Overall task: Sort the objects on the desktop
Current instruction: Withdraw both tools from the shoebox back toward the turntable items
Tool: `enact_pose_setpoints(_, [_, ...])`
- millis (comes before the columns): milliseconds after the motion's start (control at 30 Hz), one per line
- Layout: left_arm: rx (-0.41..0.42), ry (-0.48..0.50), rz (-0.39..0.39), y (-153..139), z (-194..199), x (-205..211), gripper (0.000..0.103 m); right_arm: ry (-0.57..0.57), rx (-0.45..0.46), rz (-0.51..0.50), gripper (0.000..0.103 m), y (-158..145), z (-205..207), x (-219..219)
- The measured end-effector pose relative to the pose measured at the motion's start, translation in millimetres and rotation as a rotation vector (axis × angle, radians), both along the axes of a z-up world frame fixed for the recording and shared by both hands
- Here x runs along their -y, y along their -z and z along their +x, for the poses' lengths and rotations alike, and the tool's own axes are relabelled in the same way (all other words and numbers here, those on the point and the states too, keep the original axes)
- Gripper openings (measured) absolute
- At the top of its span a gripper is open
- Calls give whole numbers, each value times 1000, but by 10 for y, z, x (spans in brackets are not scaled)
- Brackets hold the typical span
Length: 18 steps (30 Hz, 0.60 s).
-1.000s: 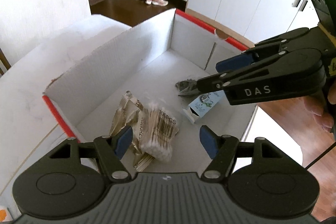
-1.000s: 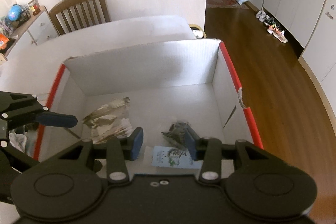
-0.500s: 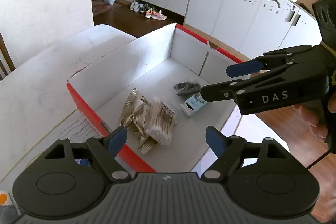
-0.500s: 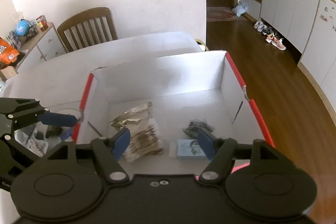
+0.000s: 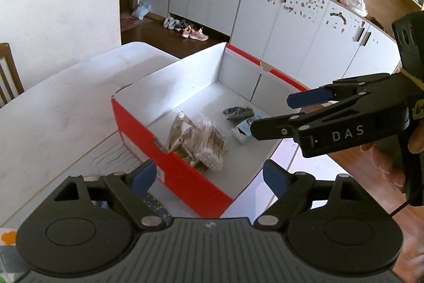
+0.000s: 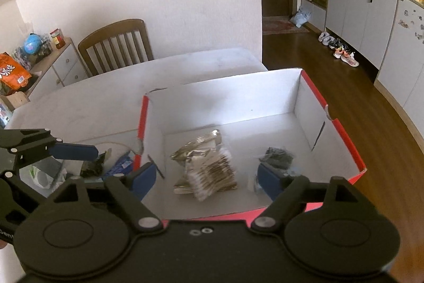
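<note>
Trouble could come from the red box, because both tools hang close over its thin walls. In the right wrist view the box fills the middle, and its near red rim sits right under the right gripper. That tool is wide open and holds nothing. A low dip could bump the rim and push the whole box along the white table.

Inside the box lie a bag of cotton swabs on top of a shiny packet, both near the middle. A dark bundle sits at about 3 o'clock from them, with a small blue carton just beside it.

The left gripper is wide open too, with nothing in it. In its own view the right tool reaches in from 3 o'clock, so the two could knock together if both go for the same spot.

More things wait on the table outside the box, at about 9 o'clock in the right view: a dark green packet, a blue packet and a clear bag. They lie in a heap, so one grab might catch two things, or slip off the clear bag.
</note>
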<state>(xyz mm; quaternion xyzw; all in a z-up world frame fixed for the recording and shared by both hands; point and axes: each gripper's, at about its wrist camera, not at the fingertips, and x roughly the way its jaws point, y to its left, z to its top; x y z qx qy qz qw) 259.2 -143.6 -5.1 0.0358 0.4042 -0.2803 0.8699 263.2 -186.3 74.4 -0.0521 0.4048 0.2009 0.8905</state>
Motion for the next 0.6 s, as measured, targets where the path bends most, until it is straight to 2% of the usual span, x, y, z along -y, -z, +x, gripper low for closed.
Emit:
enact_pose_setpoints(400, [24,9,-37,-57,-190,-370,88,18,23,12,85,-65,-276,-282])
enact_pose_setpoints(600, [47,-17,-43,-58,-301,-590,88,7,43,2,85,-77,-430,-457])
